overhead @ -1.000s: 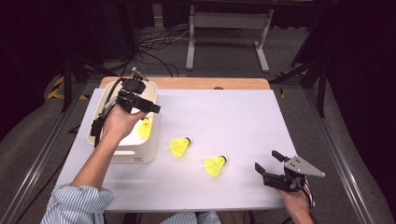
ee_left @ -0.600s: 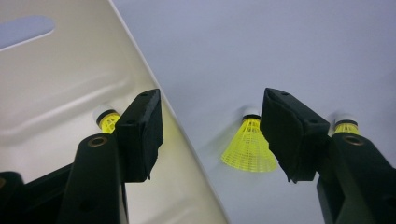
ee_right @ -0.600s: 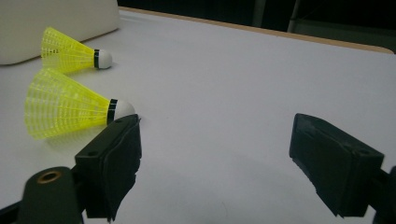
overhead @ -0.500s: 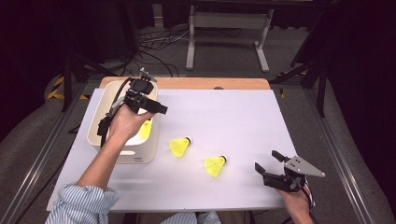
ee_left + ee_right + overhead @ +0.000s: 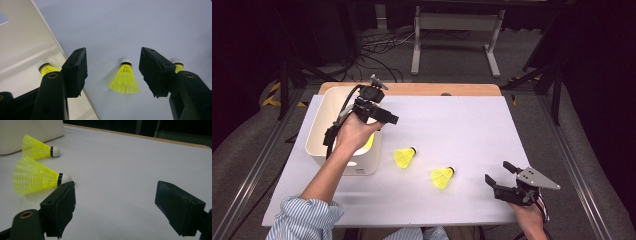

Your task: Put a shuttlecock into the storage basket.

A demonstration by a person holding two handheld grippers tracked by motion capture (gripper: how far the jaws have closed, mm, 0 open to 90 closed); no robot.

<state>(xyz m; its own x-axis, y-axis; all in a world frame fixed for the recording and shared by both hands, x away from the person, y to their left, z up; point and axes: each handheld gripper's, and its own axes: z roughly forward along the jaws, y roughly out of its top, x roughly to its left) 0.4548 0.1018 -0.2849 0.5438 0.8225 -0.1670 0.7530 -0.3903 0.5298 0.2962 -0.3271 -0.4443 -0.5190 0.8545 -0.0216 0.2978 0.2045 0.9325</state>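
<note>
The left gripper (image 5: 384,116) has drifted from over the white bin (image 5: 319,145) toward the bench's middle, jaws open and empty. One yellow shuttlecock (image 5: 46,68) lies in the bin; two more (image 5: 404,156) (image 5: 442,177) wait on the bench, likely next. The right gripper (image 5: 499,177) rests near the bench's front right corner, jaws open.

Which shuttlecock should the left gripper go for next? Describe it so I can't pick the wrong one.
Start at the cream rectangular plastic bin on the left of the white table. Just right of the bin lies a yellow mesh shuttlecock with a white cork tip. It is the nearer to the bin of the two on the table; the other yellow shuttlecock lies closer to the right gripper.
</note>
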